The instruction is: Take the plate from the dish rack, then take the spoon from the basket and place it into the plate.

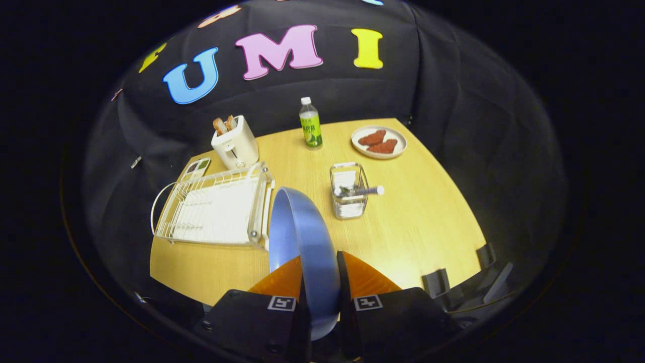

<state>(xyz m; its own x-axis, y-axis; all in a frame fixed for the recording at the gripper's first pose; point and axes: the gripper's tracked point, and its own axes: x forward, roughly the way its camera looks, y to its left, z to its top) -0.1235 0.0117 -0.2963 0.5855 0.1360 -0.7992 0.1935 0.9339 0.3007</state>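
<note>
Plate (302,242) upright, clamped between tongs (320,264) fingers

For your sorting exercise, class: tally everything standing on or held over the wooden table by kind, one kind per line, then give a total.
Plates: 2, a blue plate gripped on edge in the tongs, a white plate of food
Dish rack: 1
Basket with spoon: 1
Spoon: 1
Toaster: 1
Bottle: 1
Phone: 1
Total: 8
</note>
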